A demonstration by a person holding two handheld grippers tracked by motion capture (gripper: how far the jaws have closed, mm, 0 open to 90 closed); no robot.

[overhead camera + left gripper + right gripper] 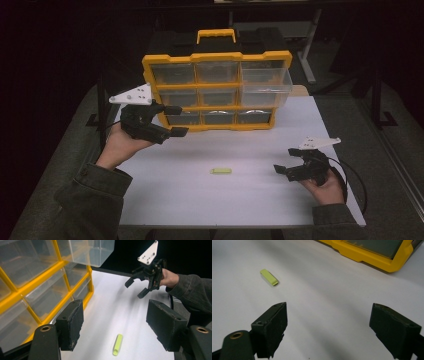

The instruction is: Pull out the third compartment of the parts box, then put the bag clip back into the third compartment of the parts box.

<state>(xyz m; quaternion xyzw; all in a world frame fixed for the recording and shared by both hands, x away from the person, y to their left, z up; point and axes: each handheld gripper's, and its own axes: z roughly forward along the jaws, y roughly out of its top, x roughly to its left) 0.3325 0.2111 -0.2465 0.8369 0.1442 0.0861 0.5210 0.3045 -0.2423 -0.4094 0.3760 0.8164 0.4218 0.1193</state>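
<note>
Small lime-green plastic piece [220, 171] lies flat on the white counter [200, 200], well in front of the yellow drawer organizer [217, 90], between both grippers, touched by neither. Left gripper [176, 120] held above the counter near the organizer's lower left corner, fingers [71, 323] wide apart, nothing between. Right gripper [279, 169] low at the counter's right, fingers [272, 327] also spread, empty. One clear drawer [265, 82] on the organizer's right side sticks out. The piece looks light, rigid, smooth, probably slippery and prone to skid. Best hold: across its narrow width at mid-length, fingers coming straight down.
</note>
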